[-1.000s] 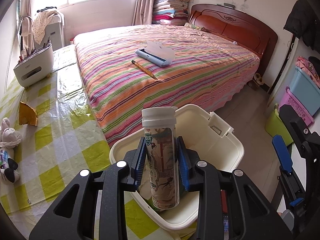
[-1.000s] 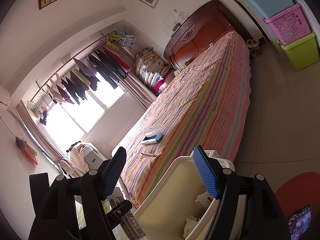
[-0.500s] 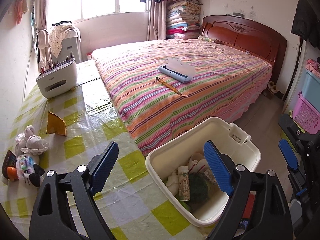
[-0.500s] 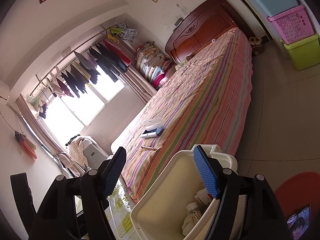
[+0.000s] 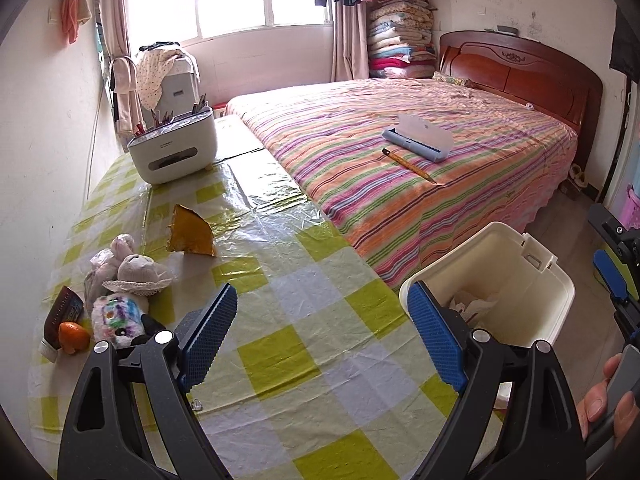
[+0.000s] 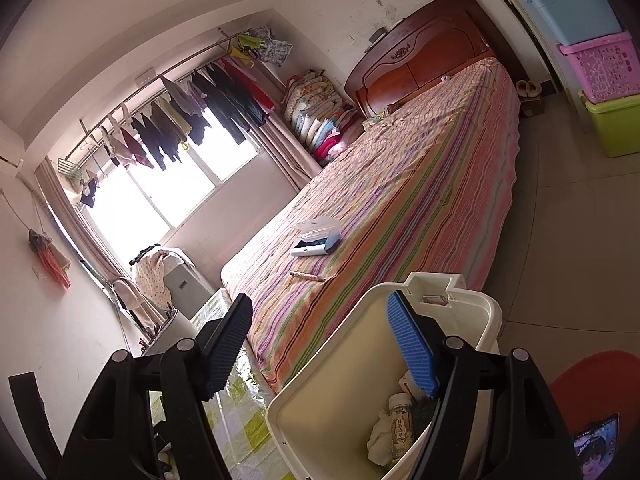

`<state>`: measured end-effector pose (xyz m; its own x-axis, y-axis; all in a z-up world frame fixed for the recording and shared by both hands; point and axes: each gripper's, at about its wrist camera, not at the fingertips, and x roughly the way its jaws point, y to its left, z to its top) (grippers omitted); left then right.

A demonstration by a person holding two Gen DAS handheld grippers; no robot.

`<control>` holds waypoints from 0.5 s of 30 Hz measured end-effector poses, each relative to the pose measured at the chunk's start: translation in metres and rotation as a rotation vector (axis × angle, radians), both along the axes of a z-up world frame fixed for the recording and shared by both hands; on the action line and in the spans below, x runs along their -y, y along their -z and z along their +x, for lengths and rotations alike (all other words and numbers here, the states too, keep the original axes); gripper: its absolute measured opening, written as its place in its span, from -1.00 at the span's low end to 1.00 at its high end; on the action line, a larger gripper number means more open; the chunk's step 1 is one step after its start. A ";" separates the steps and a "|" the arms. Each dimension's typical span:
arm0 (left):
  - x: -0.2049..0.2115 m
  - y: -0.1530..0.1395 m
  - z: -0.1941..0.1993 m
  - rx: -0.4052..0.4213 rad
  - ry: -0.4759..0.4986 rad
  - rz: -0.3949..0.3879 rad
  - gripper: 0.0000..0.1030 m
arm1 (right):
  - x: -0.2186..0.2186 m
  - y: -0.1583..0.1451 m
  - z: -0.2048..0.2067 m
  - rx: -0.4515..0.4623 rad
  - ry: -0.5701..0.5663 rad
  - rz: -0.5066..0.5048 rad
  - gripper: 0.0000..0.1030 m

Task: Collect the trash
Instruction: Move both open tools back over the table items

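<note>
Bin (image 5: 556, 312) cream, lidless, stands off desk (image 5: 304, 320) edge, beside striped bed (image 5: 400, 168). Inside bin: printed bottle (image 6: 402, 424), white crumpled paper (image 6: 378, 442). Left gripper (image 5: 320, 336) over checked desk near bin, jaws wide apart, empty. Right gripper (image 6: 324, 352) above bin mouth, jaws spread, holding nothing. Far from bin on desk: gold wrapper (image 5: 190, 234), plush toys (image 5: 124, 280), orange (image 5: 72, 338), white organizer (image 5: 174, 148).
</note>
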<state>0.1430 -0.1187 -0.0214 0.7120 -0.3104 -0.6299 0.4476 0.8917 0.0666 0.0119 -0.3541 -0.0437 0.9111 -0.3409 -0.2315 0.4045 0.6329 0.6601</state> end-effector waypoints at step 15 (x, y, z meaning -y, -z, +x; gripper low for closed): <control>-0.094 -0.002 0.035 -0.026 -0.182 -0.093 0.67 | -0.043 -0.009 0.044 -0.084 -0.121 -0.108 0.33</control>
<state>0.1776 -0.0252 -0.0197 0.7454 -0.2357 -0.6235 0.2793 0.9598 -0.0289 0.0558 -0.3110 -0.0344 0.9260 -0.2574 -0.2763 0.3722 0.7458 0.5525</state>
